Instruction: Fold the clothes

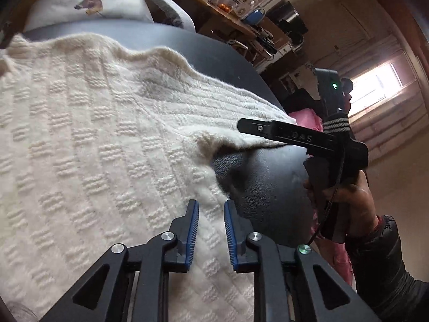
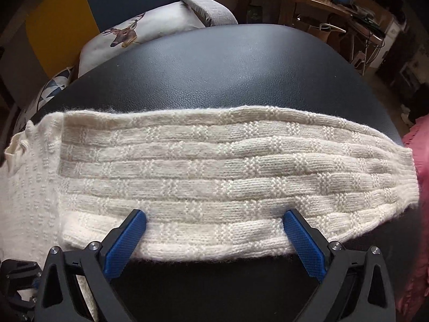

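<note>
My room looks dim and warm. Most light comes from a bright window (image 1: 375,86) far off in my left view; it is washed out white. The dark table (image 2: 228,61) has a soft shine on top. The sweater (image 2: 187,161) is sharp and evenly lit. Both views bend round and go black at the corners. The far shelf (image 1: 236,10) looks a bit blurry.

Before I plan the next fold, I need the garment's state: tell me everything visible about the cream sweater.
The cream sweater is a fuzzy, thick knit with raised dashes in rows. It lies flat on the dark leather-like surface, one sleeve stretched sideways, its cuff ribbed. The left gripper hovers open by the armpit edge; the right gripper straddles the sleeve, wide open.
</note>
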Demonstrator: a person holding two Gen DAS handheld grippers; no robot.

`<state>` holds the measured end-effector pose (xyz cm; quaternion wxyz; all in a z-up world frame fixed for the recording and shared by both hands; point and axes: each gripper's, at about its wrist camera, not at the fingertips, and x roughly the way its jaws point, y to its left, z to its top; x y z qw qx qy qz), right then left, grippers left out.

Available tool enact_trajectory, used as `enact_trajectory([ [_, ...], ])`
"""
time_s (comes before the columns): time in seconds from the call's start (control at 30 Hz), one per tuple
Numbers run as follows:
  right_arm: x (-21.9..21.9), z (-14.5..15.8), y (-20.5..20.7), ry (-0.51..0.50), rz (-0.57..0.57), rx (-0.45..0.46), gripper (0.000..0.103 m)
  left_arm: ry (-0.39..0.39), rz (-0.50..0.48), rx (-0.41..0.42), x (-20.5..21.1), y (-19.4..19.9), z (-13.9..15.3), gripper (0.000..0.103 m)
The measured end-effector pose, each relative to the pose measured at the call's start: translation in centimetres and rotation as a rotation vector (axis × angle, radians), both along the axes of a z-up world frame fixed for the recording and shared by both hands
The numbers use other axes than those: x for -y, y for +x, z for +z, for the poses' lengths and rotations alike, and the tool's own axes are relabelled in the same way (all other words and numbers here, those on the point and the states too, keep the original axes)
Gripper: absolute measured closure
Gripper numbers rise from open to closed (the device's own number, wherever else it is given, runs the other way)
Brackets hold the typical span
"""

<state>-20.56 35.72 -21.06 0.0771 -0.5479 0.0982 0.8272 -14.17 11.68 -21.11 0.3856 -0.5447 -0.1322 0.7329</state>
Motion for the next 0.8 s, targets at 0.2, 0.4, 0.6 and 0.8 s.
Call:
enact_trajectory([
  [0.2, 7.7, 5.1, 5.0, -0.223, 0.347, -0.173, 0.0, -0.012, 0.234, -0.015, 9.7, 2.5, 1.3, 0.083],
  [0.4, 18.0, 2.5, 10.5, -0.259, 0.607, -0.052, 0.0, -0.088, 0.436, -0.041, 19.3, 7.5, 1.3, 0.083],
  [0.6, 18.0, -1.6, 12.2, -0.051, 0.515, 0.022, 0.0, -0.097, 0.544, -0.016, 26.1, 11.2, -0.6, 0.094],
  [0.8, 18.0, -1.9, 12.7, -0.007, 0.437, -0.007, 0.0, -0.062, 0.592, -0.027, 27.0, 12.9, 0.5, 0.083],
])
